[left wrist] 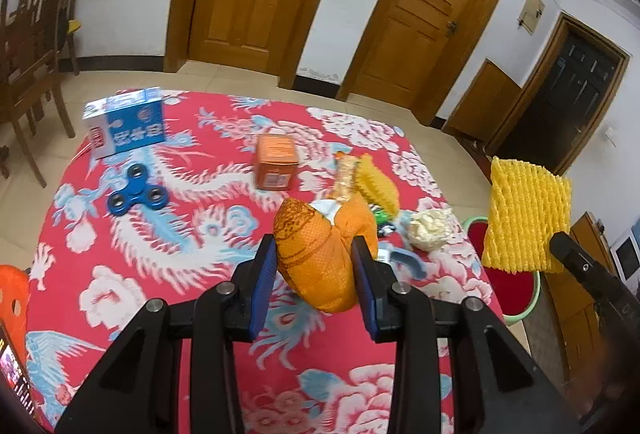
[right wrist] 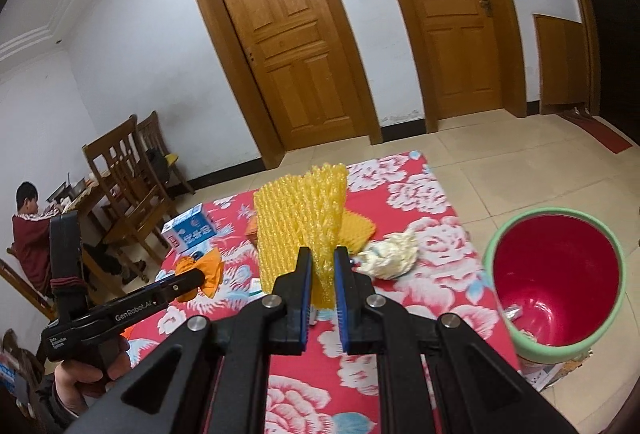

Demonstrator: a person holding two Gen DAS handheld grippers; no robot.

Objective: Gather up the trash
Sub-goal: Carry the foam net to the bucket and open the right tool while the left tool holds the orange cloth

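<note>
My left gripper is shut on a crumpled orange peel-like piece, which hangs above the red floral tablecloth. My right gripper is shut on the lower end of a yellow foam fruit net, which stands upright over the table. In the left wrist view that net hangs at the right, above the bin. The green bin with a red inside stands on the floor by the table's right edge and holds a few scraps. A crumpled white tissue, a second yellow net and a snack wrapper lie on the cloth.
On the cloth are a blue carton, a small orange box, a blue fidget spinner and a blue curved piece. Wooden chairs stand at the left, where a person sits. An orange stool is near.
</note>
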